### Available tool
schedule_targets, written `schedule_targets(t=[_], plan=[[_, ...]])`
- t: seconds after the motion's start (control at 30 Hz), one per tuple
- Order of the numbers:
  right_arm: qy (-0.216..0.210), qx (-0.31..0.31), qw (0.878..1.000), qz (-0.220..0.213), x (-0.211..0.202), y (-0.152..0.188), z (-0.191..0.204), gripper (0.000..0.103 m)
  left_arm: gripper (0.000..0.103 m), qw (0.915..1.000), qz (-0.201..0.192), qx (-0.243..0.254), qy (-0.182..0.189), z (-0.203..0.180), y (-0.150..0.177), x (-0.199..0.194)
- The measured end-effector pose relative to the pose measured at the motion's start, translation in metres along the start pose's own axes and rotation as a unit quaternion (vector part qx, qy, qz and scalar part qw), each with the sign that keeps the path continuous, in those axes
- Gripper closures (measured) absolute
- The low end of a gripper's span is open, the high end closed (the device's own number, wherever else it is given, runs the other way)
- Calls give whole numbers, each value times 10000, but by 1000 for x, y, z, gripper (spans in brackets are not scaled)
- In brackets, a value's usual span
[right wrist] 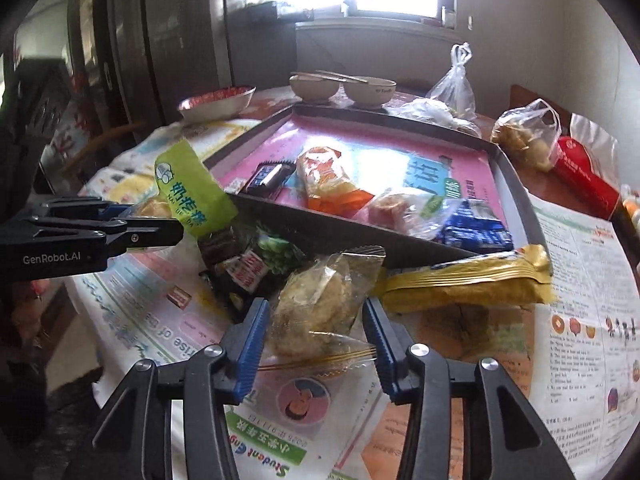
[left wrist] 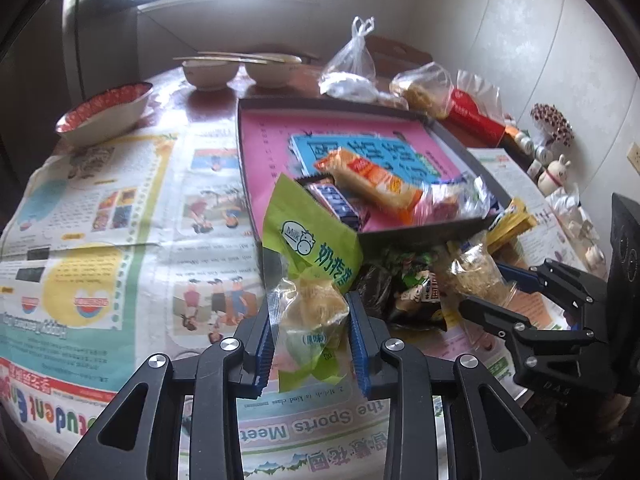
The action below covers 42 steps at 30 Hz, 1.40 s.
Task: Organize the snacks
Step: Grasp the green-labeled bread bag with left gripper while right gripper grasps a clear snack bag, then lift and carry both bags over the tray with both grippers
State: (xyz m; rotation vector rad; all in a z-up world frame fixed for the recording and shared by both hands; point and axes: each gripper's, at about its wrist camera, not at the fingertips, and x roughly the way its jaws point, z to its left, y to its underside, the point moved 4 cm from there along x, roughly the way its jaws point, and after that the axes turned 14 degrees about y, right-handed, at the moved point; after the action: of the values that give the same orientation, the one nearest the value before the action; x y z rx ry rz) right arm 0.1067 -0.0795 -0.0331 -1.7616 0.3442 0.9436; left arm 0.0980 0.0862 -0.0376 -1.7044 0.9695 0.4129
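the green pack with a cow logo stands tilted, its clear lower half showing a yellow pastry. a clear-wrapped crumbly cake lies on the newspaper just before the tray, beside a long yellow pack leaning on the tray's wall. dark and green small wrappers are heaped near them. in the tray lie an orange pack, a dark bar, a pink-filled clear bag and a blue pack.
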Motion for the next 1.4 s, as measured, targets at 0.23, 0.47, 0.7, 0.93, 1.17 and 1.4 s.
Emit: schedule_targets(t=[0.23,0.47,0.7,0.93,1.17,1.4], plan=[[-68,268,9996,24,-5,1,-15,55,70,9998,-174,56,42,-10,-4,-13],[-122,631,9978,-192,-19,-9,-34,55,70,9993,-319,98,157,-23,-15,-17],[-59,782,9963,-339,-27,-19,-46,55,70,9985,-434,181,295,-39,-32,-11],[23,928,9947,-449,-30,-27,-57,55,70,9980,-389,271,414,-52,-44,2],[128,1032,9931,-541,-32,-34,-69,55,70,9979,-319,325,451,-58,-54,17],[196,1130,9913,-646,-32,-43,-81,55,70,9978,-274,344,488,-62,-63,29]])
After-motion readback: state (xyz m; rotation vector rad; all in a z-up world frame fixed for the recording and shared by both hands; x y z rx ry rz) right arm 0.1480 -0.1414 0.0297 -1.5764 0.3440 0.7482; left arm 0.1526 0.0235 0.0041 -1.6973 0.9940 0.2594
